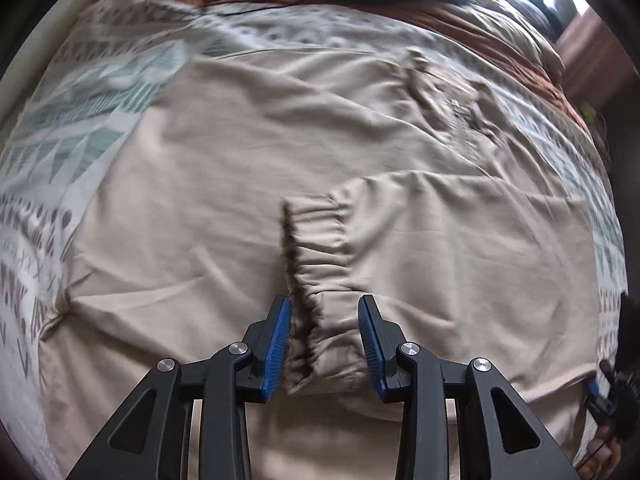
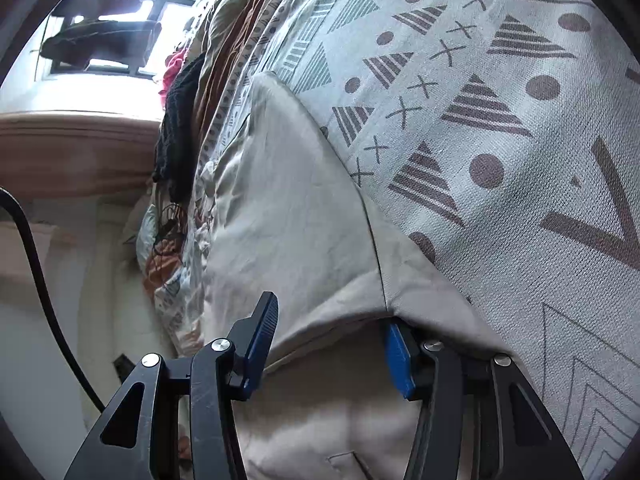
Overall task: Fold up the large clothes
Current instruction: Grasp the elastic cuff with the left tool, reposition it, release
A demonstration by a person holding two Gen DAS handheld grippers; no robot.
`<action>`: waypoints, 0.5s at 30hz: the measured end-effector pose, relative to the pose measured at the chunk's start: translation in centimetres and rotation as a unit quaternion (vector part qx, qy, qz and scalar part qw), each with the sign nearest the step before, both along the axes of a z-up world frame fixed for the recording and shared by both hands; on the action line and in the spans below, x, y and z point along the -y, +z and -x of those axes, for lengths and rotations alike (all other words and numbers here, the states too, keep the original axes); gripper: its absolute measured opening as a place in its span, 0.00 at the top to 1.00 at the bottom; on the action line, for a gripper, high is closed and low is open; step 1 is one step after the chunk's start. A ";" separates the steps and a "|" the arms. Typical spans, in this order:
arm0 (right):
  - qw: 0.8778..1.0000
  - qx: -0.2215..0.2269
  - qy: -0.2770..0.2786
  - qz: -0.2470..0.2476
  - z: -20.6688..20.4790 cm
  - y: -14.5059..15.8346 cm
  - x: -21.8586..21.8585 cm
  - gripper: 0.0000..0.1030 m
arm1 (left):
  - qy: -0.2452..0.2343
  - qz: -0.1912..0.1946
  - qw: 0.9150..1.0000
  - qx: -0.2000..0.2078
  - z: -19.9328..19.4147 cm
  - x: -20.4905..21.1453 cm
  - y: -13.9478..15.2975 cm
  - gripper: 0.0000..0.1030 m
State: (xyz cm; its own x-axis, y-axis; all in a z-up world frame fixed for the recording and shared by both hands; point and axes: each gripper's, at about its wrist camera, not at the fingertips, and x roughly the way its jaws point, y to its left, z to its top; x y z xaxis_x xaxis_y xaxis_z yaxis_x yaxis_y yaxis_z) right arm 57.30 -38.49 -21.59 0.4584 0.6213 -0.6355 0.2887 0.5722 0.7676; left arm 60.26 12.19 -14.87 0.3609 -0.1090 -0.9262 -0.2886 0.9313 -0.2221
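Beige jacket [image 2: 288,208] hides right hand-held gripper's [image 2: 332,344] far finger.

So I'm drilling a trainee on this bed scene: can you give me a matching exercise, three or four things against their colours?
Things:
1. jacket
2. bedsheet
3. blanket
4. tong pads

Colours:
A. blue
B. rust brown
C. beige
D. white with grey triangles, dots and crosses

Pairs: 1-C, 2-D, 3-B, 4-A
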 end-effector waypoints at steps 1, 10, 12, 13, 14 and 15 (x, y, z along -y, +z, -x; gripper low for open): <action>1.000 0.000 0.004 0.004 -0.1 0.2 -0.3 0.50 | 0.010 0.022 1.000 0.002 0.4 -1.1 0.0 0.61; 0.999 0.037 0.022 0.032 0.8 2.9 -1.4 0.50 | 0.021 0.080 0.996 0.031 2.5 -3.4 0.5 0.21; 0.999 0.037 0.017 0.035 1.0 2.9 -1.1 0.50 | 0.003 0.075 0.997 0.023 2.4 -2.5 -0.1 0.23; 0.998 0.043 0.016 0.043 1.1 3.1 -1.0 0.50 | -0.011 0.071 0.997 0.021 2.4 -1.9 -0.5 0.32; 0.997 0.049 0.016 0.052 1.2 3.3 -1.0 0.50 | -0.022 0.069 0.997 0.016 2.4 -1.4 -0.9 0.37; 0.996 0.053 0.018 0.064 1.2 3.5 -1.1 0.53 | -0.036 0.065 0.997 0.002 2.3 -0.7 -1.7 0.49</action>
State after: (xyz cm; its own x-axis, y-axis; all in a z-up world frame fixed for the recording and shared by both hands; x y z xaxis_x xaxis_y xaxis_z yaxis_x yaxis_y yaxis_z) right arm 56.08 -37.43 -18.13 0.5054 0.5552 -0.6605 0.1877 0.6765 0.7122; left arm 57.94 12.86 -16.60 0.3510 -0.2539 -0.9013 -0.2219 0.9126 -0.3435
